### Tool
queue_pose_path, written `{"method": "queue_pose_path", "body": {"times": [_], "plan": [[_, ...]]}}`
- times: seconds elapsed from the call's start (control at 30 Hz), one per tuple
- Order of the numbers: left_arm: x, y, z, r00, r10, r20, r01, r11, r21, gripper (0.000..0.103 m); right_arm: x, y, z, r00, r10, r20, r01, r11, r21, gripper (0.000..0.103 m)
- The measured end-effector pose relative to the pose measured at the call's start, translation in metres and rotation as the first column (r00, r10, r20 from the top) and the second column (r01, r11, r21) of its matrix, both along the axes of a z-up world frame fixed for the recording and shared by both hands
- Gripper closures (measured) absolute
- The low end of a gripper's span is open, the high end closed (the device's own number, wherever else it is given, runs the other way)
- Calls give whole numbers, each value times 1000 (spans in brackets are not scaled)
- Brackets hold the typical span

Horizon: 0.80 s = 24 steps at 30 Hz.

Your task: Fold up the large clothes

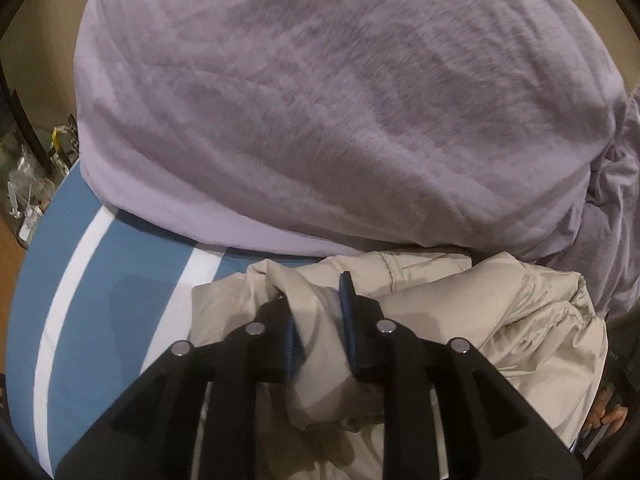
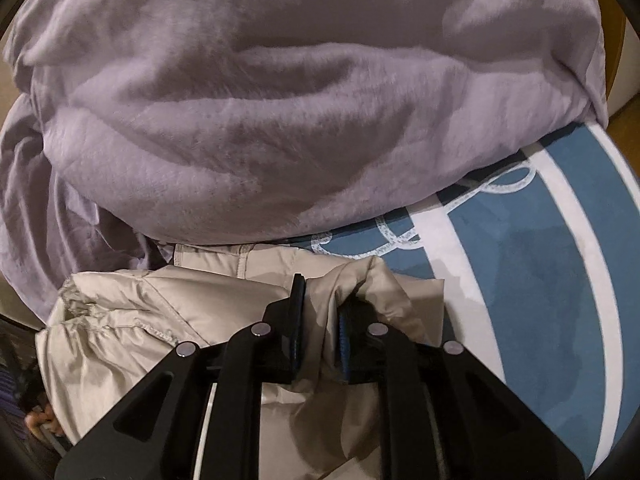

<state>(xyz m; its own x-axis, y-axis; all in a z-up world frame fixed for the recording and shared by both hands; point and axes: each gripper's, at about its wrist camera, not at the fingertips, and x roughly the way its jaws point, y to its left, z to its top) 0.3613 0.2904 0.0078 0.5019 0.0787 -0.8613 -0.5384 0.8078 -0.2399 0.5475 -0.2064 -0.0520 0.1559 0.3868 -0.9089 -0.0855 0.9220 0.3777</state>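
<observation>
The fingers (image 1: 348, 320) of the left gripper (image 1: 320, 312) stood a narrow way apart with a fold of the beige jacket (image 1: 460, 312) between them; the cloth ran up through the gap, but I could not tell whether the pads pressed it or merely stood beside it. The right gripper (image 2: 320, 312) looked much the same: its fingers (image 2: 297, 312) were narrowly parted around a raised ridge of the same jacket (image 2: 120, 320), with the cloth bunched against the far pad.

The jacket lay crumpled on the blue-and-white striped sheet (image 1: 100, 320), just in front of a big lilac blanket (image 1: 320, 100) heaped behind it, and its far edge touched or tucked under that blanket. Both grippers pointed steeply down at it, one at each side.

Judging by this, the step in hand was setting down or letting go of a fold at the two outer edges. To do it well, both sides should be let go evenly, so that one edge does not drag and skew the fold. The thin, slippery-looking cloth could cling to the ridged pads, so the jaws should part clear of it before lifting straight up. The fold should also be kept off the blanket, or the edge would catch there.
</observation>
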Motion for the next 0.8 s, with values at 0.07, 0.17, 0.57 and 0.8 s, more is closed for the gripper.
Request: {"method": "queue_pose_path", "body": {"times": [0.07,0.17,0.57,0.8], "plan": [[3,3,-2,1000,6,-7,-6,1000,-18,77,2,-4,2,999,-19,-26,19,1000,24,85],[6,7,2,1000,16,-4,-16,999,-40,71,5,-12,9,999,-37,-25,38,998,44,80],[1,-4,54,998,-16,65,6,988,156,30,3,-14,70,988,-39,152,40,999,-9,48],[-8,-52,58,989,-127,76,114,981,158,30,-36,57,85,975,185,127,-196,977,80,44]]}}
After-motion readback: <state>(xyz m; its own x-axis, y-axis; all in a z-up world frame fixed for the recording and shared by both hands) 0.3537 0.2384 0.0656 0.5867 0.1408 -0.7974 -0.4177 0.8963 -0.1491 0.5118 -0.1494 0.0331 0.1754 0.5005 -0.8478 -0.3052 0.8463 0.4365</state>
